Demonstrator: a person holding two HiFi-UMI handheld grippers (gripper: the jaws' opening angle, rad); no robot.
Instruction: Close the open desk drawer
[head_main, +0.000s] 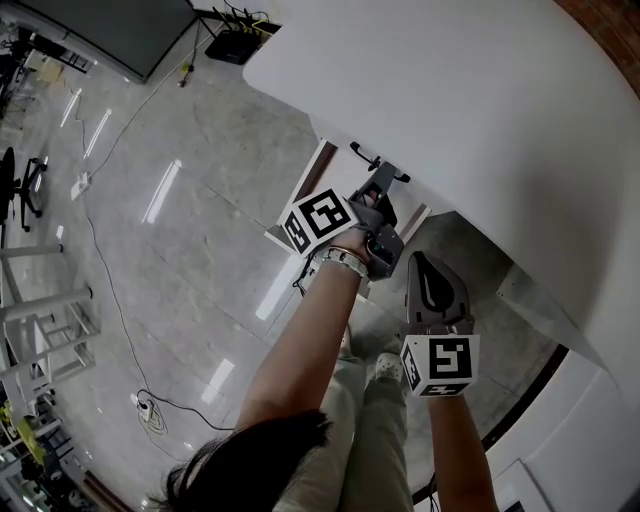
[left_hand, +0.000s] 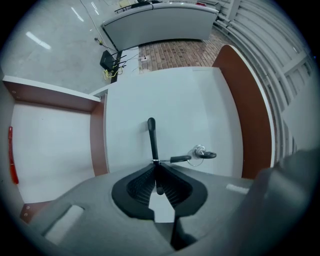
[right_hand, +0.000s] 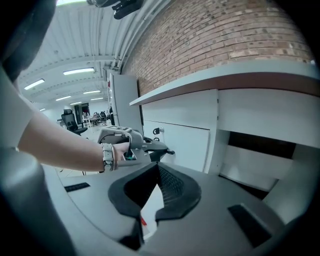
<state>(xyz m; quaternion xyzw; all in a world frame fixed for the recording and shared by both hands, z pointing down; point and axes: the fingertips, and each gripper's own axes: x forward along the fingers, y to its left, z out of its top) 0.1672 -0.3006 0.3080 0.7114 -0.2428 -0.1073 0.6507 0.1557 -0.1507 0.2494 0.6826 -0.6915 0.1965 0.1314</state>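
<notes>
White-fronted with brown edges, the drawer (left_hand: 170, 100) is seen standing partway out from under the curved bench (head_main: 470, 90). Its black handle (left_hand: 151, 135) is clamped between the fingers of the left gripper (left_hand: 157, 167), low on the bar. A key (left_hand: 206, 155) is left in the lock just beside that grip.

The closing push is probably best given straight along the drawer's own travel, with the front kept square so that neither side binds. A slow finish would spare the front a slam against the carcass. The key should be given a little room, since a sideways slip of the fingers could catch it.

The right gripper (right_hand: 157, 169) is held empty, its fingers together at the tips, beside the left one and nearer the person. It is judged to be clear of the drawer's path.

The bench edge overhangs the drawer. Open floor (head_main: 200, 220) lies on the left, crossed by a thin cable (head_main: 110, 290) well apart from the person's legs (head_main: 375, 420).
</notes>
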